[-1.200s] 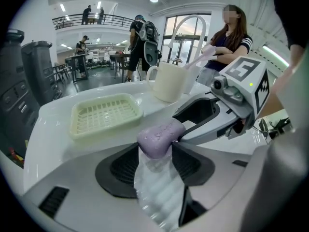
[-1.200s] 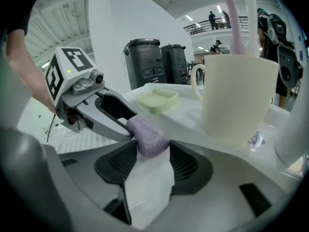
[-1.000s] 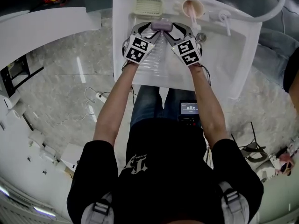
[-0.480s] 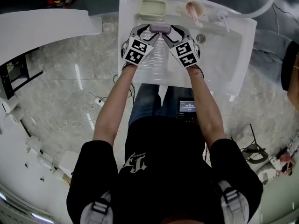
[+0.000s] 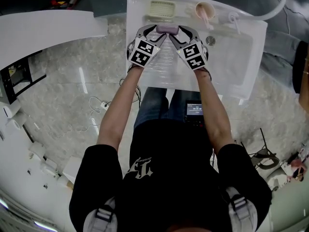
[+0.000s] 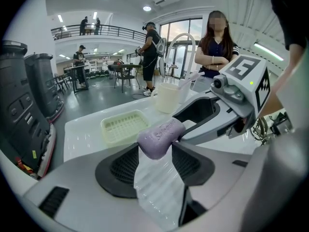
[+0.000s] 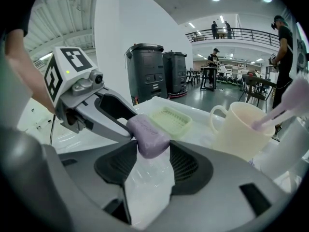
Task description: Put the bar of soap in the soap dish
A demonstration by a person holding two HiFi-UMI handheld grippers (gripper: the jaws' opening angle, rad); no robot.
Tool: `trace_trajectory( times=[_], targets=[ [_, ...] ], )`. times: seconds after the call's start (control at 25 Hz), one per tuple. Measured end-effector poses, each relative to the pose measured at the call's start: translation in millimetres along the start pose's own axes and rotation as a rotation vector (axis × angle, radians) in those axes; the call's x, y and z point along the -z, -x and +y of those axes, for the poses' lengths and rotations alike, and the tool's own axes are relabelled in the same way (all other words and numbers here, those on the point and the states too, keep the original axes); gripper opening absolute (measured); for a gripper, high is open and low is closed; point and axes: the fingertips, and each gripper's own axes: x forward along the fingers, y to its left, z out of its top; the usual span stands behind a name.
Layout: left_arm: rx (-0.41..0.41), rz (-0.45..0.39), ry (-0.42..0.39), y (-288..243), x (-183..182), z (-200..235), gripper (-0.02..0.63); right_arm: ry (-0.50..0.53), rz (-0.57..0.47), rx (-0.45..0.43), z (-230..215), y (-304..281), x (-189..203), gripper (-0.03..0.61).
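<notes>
Your left gripper has its jaws clamped on one end of the soap. Your right gripper has its jaws clamped on the other end. Each gripper view shows the purple bar pinched, slightly tilted, between the dark pads, with the other gripper's jaws meeting it from the far side. The bar appears to hang clear above the ribbed slope of the sink.

The dish, a pale slatted tray, sits empty on the back ledge at about 12 o'clock from the bar, near it but apart. A cup with a toothbrush stands on the same ledge at about 2 o'clock.

Move both grippers toward 12 o'clock at one pace, so neither end twists free. The soap is likely slick, and each bite takes only an end. Level the bar along the tray's long side and lower it until it rests on the slats. Only then open the jaws, drawing the grippers out toward 9 and 3 o'clock. Mind the right gripper's clearance from the cup.
</notes>
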Motion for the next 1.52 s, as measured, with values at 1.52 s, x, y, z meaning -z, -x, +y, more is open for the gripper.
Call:
trace_trajectory(
  times=[1.52],
  targets=[
    [0.001, 0.011, -0.031, -28, -33, 91, 0.202, -0.032, 0.050, 0.099, -49, -67, -52, 0.204]
  ],
)
